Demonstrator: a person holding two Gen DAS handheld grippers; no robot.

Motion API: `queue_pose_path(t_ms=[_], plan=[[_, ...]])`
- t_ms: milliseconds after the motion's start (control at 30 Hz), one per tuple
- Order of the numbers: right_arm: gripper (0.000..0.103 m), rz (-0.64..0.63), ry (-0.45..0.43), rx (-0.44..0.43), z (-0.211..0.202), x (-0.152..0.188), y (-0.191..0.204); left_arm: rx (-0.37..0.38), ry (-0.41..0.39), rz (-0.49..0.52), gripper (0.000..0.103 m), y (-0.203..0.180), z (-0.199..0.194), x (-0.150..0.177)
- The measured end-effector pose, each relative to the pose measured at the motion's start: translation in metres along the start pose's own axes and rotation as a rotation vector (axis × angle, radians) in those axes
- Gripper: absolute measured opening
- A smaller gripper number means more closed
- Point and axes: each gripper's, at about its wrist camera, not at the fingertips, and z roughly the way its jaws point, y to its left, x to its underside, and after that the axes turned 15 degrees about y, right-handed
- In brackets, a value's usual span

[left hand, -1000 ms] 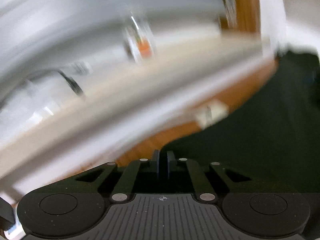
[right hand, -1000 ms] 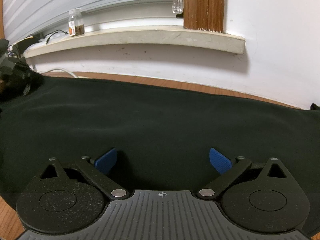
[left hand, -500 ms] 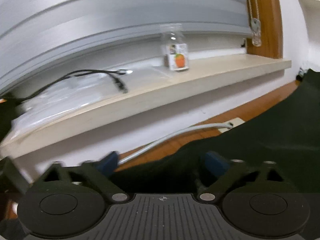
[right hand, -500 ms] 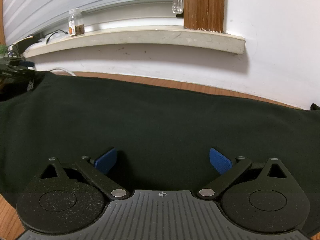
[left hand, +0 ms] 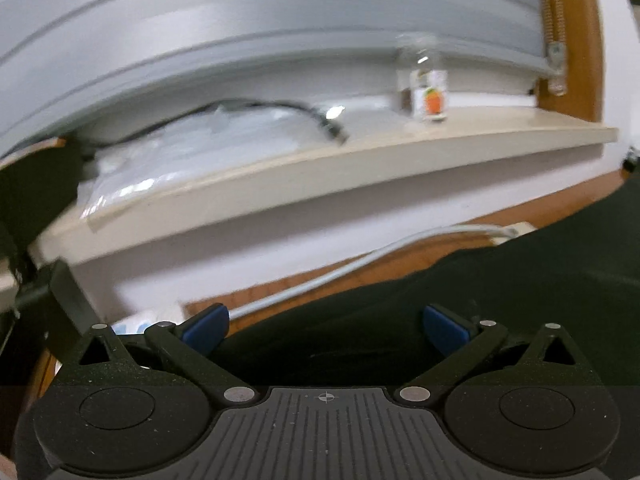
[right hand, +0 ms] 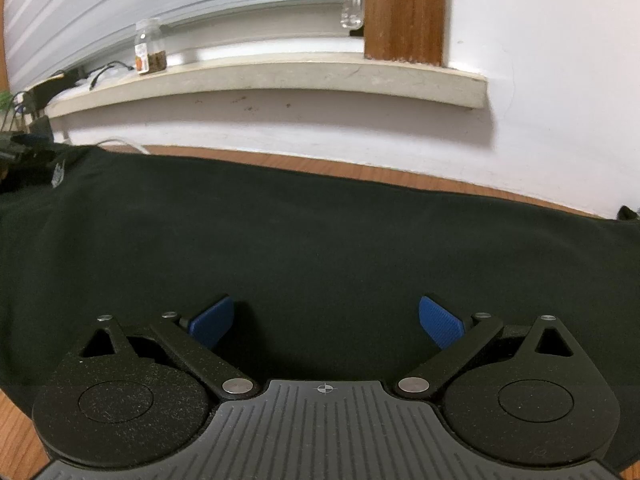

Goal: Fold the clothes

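A black garment (right hand: 320, 232) lies spread flat across the wooden table (right hand: 400, 176); in the left wrist view its left end (left hand: 500, 292) fills the lower right. My left gripper (left hand: 326, 330) is open over that end's edge, blue pads wide apart, nothing pinched between them. My right gripper (right hand: 326, 324) hovers open over the garment's near middle, its blue pads apart and empty. A small pale print (right hand: 58, 172) shows on the cloth at far left in the right wrist view.
A pale window ledge (right hand: 280, 76) runs along the white wall behind the table, carrying a small jar (right hand: 150, 48), a black cable (left hand: 304, 116) and a clear plastic bag (left hand: 192, 156). A white cable (left hand: 360, 268) lies on the table by the cloth's left end.
My left gripper has gone from shut to open and swung left along the garment's edge, rolling level. My right gripper has kept still and open.
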Motion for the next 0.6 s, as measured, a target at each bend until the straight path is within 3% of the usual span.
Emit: queue_pose_path(t_ms=[67, 100, 167, 200, 433, 500, 533, 600], plan=[[0.09, 0.042, -0.05, -0.015, -0.011, 0.007, -0.008, 0.04, -0.026, -0.012, 0.103, -0.009, -0.006, -0.003], [0.073, 0.067, -0.081, -0.022, -0.018, 0.012, -0.014, 0.06, -0.033, -0.021, 0.103, -0.015, -0.008, -0.006], [0.066, 0.146, -0.116, -0.021, -0.032, 0.02, -0.032, 0.098, -0.034, -0.037, 0.103, -0.032, -0.009, -0.015], [0.056, 0.174, -0.141, -0.005, -0.039, 0.025, -0.039, 0.124, -0.038, -0.043, 0.103, -0.041, -0.009, -0.02], [0.041, 0.413, -0.306, 0.164, -0.109, 0.055, -0.12, 0.378, -0.067, -0.065, 0.103, -0.124, 0.0, -0.056], [0.037, 0.48, -0.327, 0.213, -0.125, 0.063, -0.147, 0.444, -0.063, -0.051, 0.103, -0.153, 0.009, -0.067], [0.03, 0.513, -0.337, 0.238, -0.133, 0.067, -0.16, 0.468, -0.057, -0.037, 0.103, -0.168, 0.014, -0.072], [0.029, 0.579, -0.337, 0.287, -0.142, 0.075, -0.184, 0.51, -0.045, -0.004, 0.103, -0.197, 0.023, -0.08]])
